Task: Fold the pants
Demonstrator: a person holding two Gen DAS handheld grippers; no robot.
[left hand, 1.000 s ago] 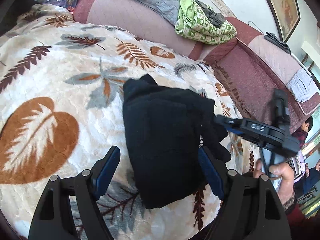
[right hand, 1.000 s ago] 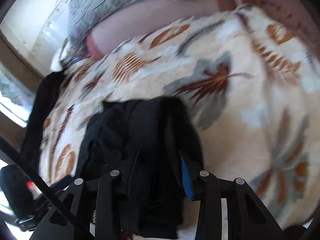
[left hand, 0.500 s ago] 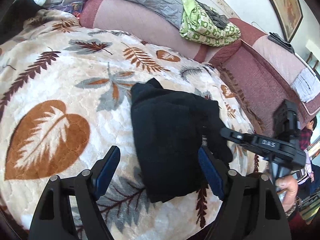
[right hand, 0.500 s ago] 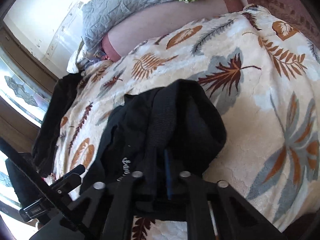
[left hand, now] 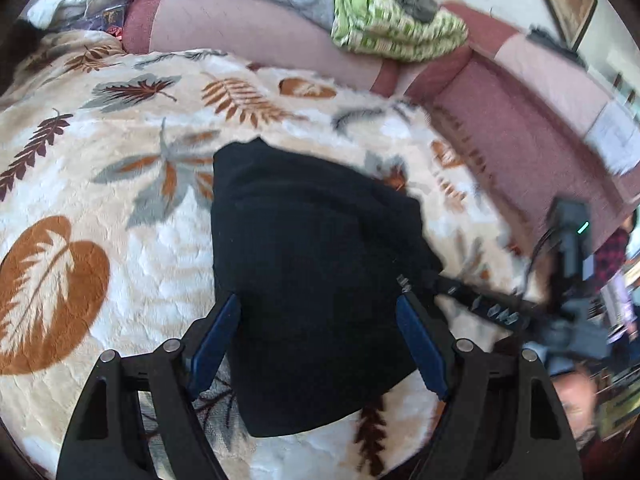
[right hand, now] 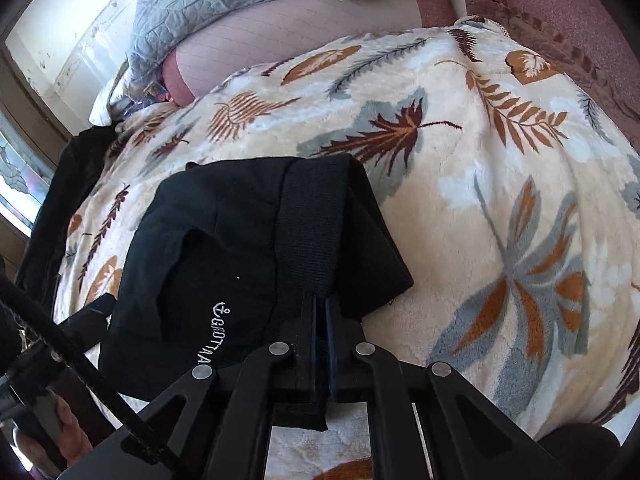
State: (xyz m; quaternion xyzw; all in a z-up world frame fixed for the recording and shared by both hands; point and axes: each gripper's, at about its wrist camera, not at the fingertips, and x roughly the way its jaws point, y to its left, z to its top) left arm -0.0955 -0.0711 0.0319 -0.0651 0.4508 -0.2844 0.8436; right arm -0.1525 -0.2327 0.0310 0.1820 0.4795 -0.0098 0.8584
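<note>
Pants — black, folded into a thick packet — lie on a cream blanket printed with brown and grey leaves. In the right wrist view a ribbed waistband runs down the top of the packet and small white lettering with an anchor mark shows on the fabric beside it.

Right tongs are pressed together on the near end of that ribbed band, black cloth pinched between the blue pads and hanging a little below them. Left tongs stand spread over the packet's near part, one blue pad on either side of it; the pads do not press the cloth. In the left wrist view the right tongs reach in from the right edge and meet the packet's right corner, with part of the person's hand blurred below them.

Behind the blanket runs a pinkish-red sofa back. A grey quilted cover is draped over it at the left, and a folded green-and-white patterned quilt sits on top — a dark item lies on that. Another dark cloth lies at the blanket's far left edge.
</note>
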